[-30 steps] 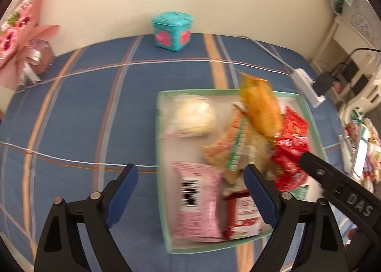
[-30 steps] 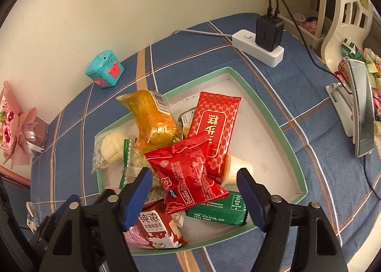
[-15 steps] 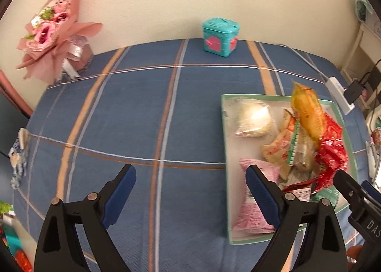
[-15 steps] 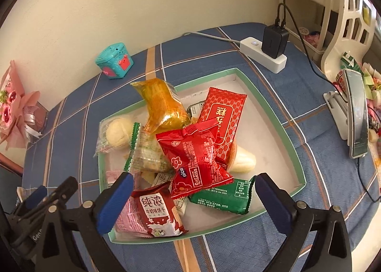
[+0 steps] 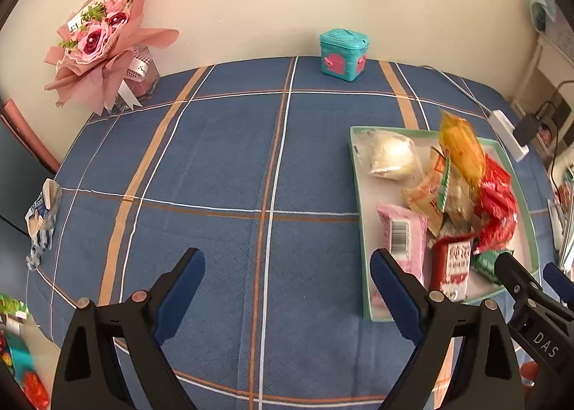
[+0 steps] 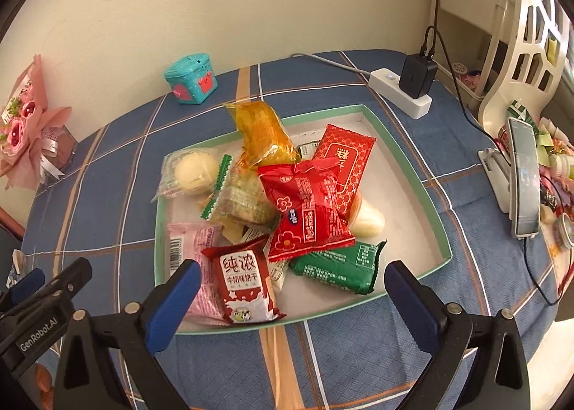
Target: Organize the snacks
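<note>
Loosely heaped snack packets were seen in a shallow white tray with a mint-green rim [image 6: 405, 144] at the centre of the right wrist frame, on a desk covered by a blue plaid cloth [image 5: 222, 166]. The right gripper [image 6: 290, 297] was held at the tray's lower edge, its jaws having just been opened wide, with nothing pinched between them; a dark red milk-biscuit packet [image 6: 242, 288] lay nearest, beside a glossy green packet [image 6: 339, 266]. The left gripper [image 5: 287, 293] was held over bare cloth at the lower centre of its frame, jaws spread and empty. The heap was judged unstable: a glossy orange packet [image 6: 262, 133] leaned on the pile, and a careless pull at a lower packet could send others sliding out over the low rim.
</note>
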`<state>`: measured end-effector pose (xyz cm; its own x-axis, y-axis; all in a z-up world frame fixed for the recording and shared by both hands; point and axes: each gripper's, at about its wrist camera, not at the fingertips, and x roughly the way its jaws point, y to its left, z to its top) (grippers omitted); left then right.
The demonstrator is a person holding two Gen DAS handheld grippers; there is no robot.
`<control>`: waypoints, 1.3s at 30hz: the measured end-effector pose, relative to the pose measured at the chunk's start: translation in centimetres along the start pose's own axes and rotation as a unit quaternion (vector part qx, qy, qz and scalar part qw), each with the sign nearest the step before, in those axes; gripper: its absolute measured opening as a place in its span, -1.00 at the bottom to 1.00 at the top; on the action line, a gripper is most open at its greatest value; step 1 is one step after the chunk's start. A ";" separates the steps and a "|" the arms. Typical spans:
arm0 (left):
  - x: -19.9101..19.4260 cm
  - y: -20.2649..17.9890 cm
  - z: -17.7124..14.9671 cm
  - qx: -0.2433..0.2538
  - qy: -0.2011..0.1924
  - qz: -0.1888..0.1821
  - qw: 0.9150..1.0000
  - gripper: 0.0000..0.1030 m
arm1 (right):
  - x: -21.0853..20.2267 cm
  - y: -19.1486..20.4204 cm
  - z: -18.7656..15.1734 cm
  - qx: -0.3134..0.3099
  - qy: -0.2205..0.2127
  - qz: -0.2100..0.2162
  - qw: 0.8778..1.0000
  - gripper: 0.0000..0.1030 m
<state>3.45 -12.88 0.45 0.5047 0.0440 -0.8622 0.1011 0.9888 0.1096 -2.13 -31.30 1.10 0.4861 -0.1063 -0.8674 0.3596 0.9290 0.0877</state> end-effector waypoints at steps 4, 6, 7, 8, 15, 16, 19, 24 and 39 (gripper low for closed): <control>-0.3 0.0 -0.9 0.010 0.005 0.004 1.000 0.82 | -0.6 0.2 -1.0 -0.005 -0.004 0.001 1.000 1.00; -0.4 0.2 -1.4 0.011 0.009 0.003 1.000 0.82 | -0.9 0.3 -1.3 -0.009 -0.007 0.000 1.000 1.00; -0.5 0.2 -1.5 0.011 0.011 0.002 1.000 0.82 | -1.0 0.3 -1.5 -0.010 -0.008 0.000 1.000 1.00; -0.5 0.4 -1.7 0.010 0.012 0.001 1.000 0.82 | -1.1 0.4 -1.6 -0.011 -0.010 0.000 1.000 1.00; -0.8 1.3 -3.0 0.003 0.019 -0.014 1.000 0.82 | -1.5 0.7 -2.0 -0.015 -0.014 0.001 1.000 1.00; -0.8 1.4 -3.1 0.002 0.019 -0.013 1.000 0.82 | -1.6 0.7 -2.0 -0.015 -0.016 0.002 1.000 1.00; -0.8 1.6 -3.1 -0.002 0.020 -0.013 1.000 0.82 | -1.7 0.7 -1.9 -0.016 -0.020 0.002 1.000 1.00; -1.1 2.0 -2.8 -0.010 0.013 -0.017 1.000 0.82 | -1.6 0.9 -1.9 -0.021 -0.018 0.000 1.000 1.00; -1.4 2.1 -2.5 -0.008 0.006 -0.018 1.000 0.82 | -1.5 1.2 -1.9 -0.029 -0.015 0.001 0.999 1.00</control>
<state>0.79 -10.52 0.63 0.4900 0.0108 -0.8717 0.1053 0.9919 0.0714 -3.94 -29.41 1.60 0.5109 -0.1135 -0.8521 0.3119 0.9482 0.0607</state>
